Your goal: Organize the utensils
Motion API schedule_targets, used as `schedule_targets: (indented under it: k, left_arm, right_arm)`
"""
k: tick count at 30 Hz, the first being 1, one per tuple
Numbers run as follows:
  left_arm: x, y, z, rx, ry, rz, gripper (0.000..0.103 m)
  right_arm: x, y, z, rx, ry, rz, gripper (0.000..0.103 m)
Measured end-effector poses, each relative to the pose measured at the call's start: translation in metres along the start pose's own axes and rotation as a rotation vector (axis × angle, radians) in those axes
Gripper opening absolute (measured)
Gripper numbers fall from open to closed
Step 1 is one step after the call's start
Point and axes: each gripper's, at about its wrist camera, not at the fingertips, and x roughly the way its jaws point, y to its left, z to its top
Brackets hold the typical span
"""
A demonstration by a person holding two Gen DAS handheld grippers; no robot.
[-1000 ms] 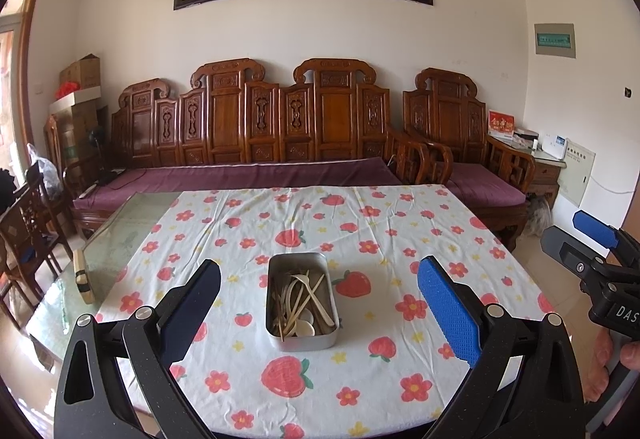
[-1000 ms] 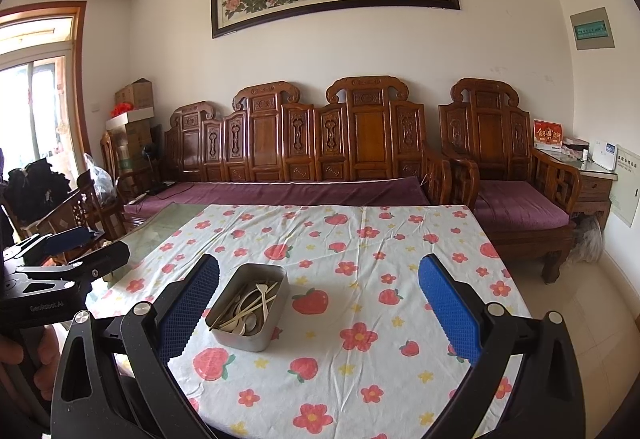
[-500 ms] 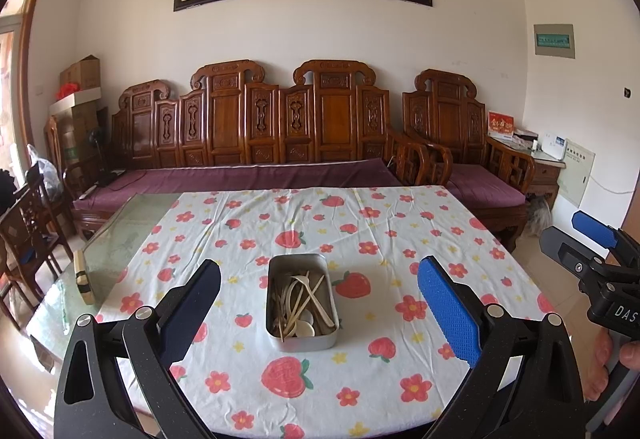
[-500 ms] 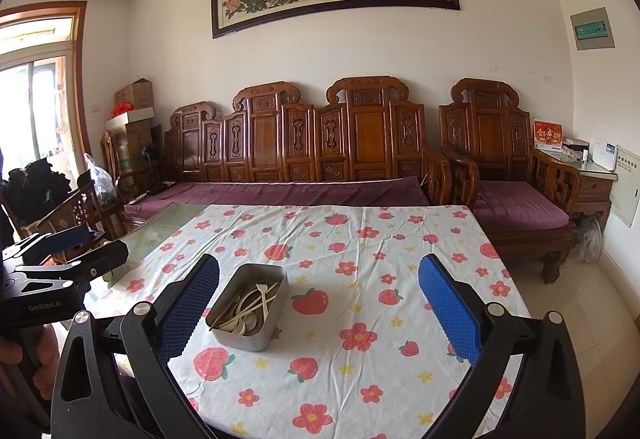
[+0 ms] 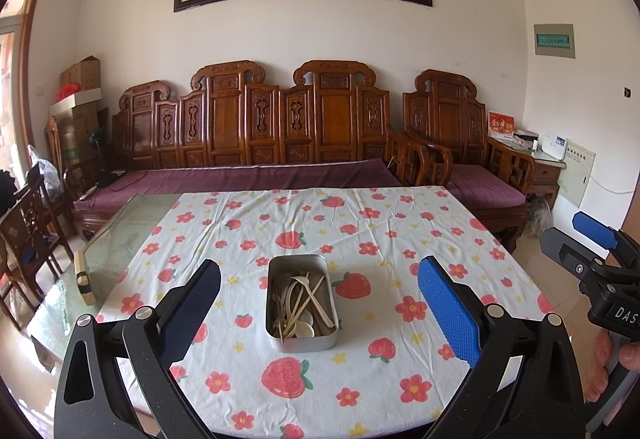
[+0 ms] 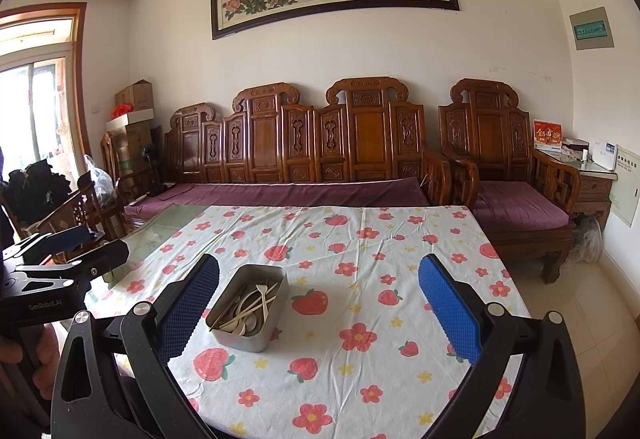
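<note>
A metal tin (image 5: 302, 341) sits on the table's floral cloth (image 5: 360, 239), holding several pale wooden spoons, forks and sticks (image 5: 304, 303). My left gripper (image 5: 318, 289) is open and empty, held above the near table edge with the tin between its fingers in view. My right gripper (image 6: 318, 289) is open and empty, also at the near edge; the tin (image 6: 240, 341) lies just right of its left finger. Each gripper shows at the edge of the other's view: the right one (image 5: 596, 239), the left one (image 6: 68, 243).
The cloth leaves a glass strip (image 5: 120, 235) bare on the table's left, with a small wooden block (image 5: 85, 279) on it. A carved wooden sofa (image 5: 280, 143) stands behind the table, chairs (image 5: 28, 231) at the left.
</note>
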Motion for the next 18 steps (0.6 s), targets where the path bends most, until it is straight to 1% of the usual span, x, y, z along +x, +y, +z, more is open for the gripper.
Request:
schedule_targets:
  k: [18]
  left_arm:
    - [-0.0023, 0.0025, 0.0031, -0.007, 0.002, -0.003, 0.095]
  right_arm:
    - [-0.0003, -0.0009, 0.0, 0.002, 0.0, 0.0, 0.101]
